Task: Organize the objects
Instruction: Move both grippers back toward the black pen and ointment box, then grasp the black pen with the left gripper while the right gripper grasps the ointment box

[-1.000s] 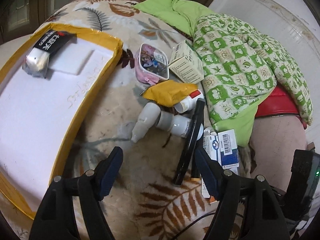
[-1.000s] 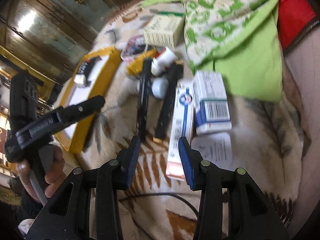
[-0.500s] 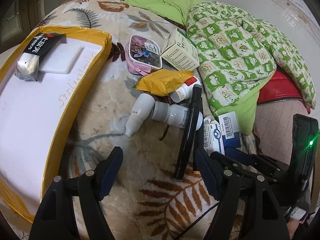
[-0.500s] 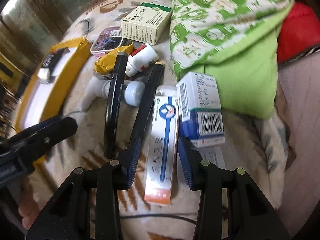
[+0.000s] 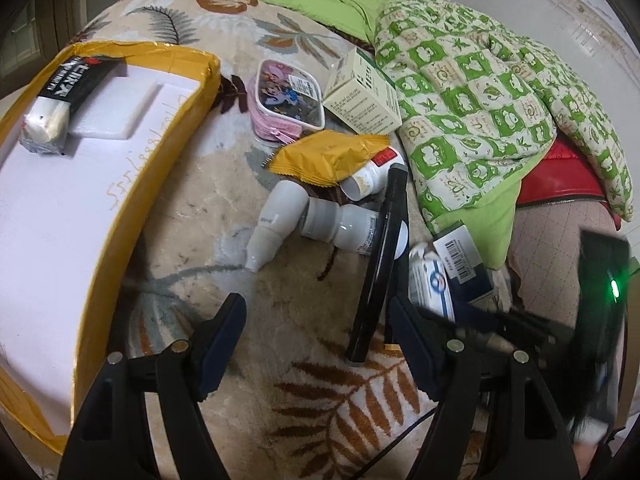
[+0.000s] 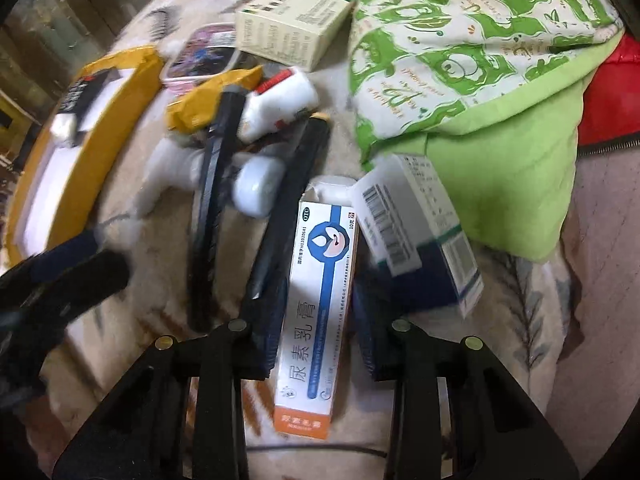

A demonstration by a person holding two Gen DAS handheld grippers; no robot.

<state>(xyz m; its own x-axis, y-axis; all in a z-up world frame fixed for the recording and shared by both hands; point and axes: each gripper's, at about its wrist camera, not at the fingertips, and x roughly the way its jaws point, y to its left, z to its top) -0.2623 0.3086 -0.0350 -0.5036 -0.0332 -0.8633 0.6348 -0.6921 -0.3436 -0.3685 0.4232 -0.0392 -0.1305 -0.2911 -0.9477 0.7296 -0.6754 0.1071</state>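
Left wrist view: the left tool point(image 5: 316, 340) hangs released, jaws wide, over a plush leaf-patterned blanket point(image 5: 304, 400). At upper left sits a yellow-taped white foam box point(image 5: 60, 208) holding a black wrapped bar point(image 5: 64, 100), shown whole only here. The right tool point(image 5: 472, 320) is a blur at lower right.

Right wrist view: the right tool point(image 6: 316, 344) straddles the long ointment carton point(image 6: 320, 292) at lower centre. Its jaws have just been closing; whether the pads press the cardboard is hard to make out. The white bottles point(image 6: 256, 184) are blurred.
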